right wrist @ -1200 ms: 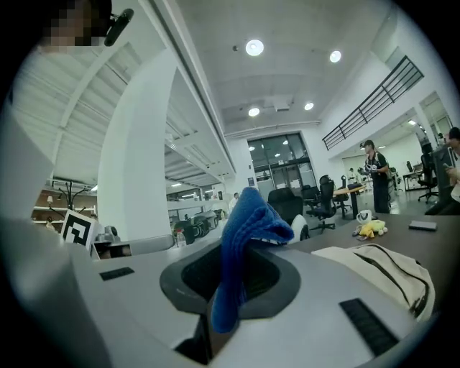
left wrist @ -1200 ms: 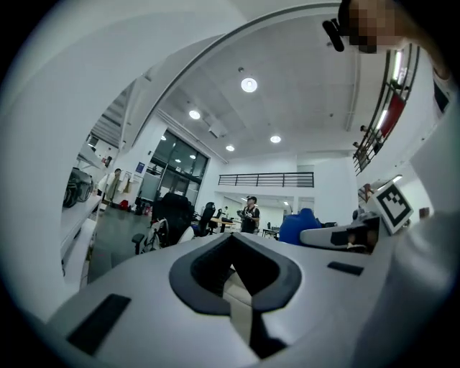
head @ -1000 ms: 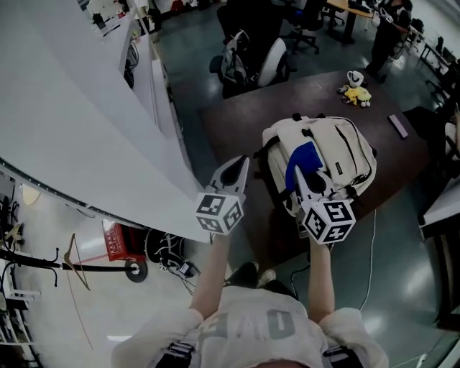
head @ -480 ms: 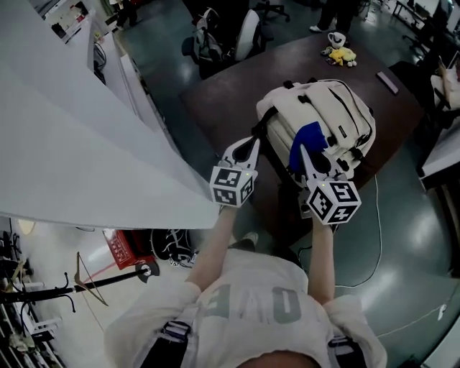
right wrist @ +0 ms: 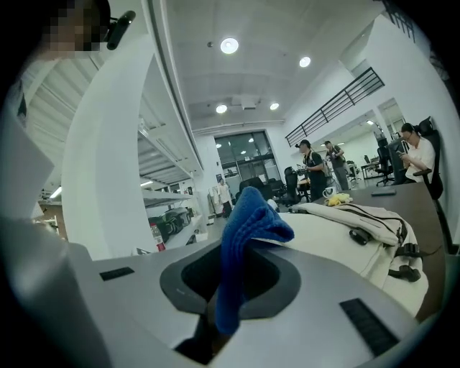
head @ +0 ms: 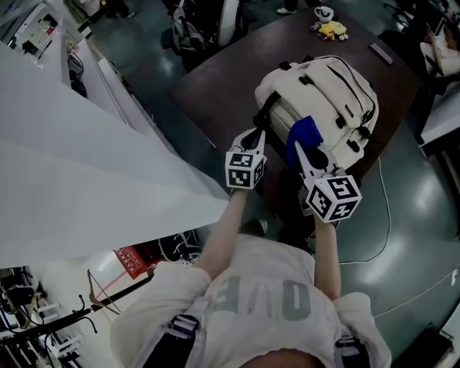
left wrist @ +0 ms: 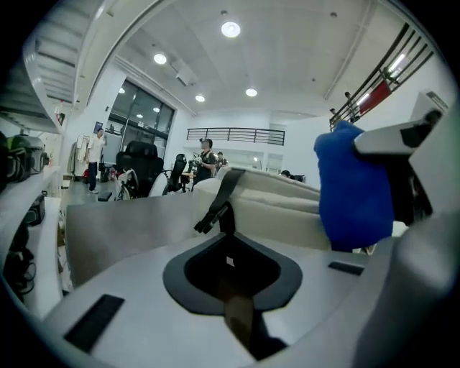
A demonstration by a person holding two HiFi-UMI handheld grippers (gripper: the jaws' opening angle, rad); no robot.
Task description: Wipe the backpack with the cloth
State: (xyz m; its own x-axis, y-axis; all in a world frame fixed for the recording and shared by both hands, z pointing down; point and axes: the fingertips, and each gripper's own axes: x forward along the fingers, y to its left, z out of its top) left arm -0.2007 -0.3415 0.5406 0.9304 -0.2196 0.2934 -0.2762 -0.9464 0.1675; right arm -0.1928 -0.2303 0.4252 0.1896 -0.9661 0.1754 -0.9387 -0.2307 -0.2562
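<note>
Blue cloth (head: 303,135) clamped in right tool (head: 300,154), over cream backpack (head: 327,90).

Backpack (head: 316,97) lies on table (head: 208,86), at its near right part. Cloth (head: 302,134) sits between the right gripper (head: 300,149) jaws, over the backpack's near end. Left gripper (head: 254,135) is just left of the right one, at the backpack's near left side by a strap (left wrist: 218,203). Soft toy (head: 329,29) and mug (head: 323,12) stand on the table's far end, behind the backpack. Shelving (head: 79,151) is left of the table. Cable (head: 379,231) lies on the floor to the right.
</note>
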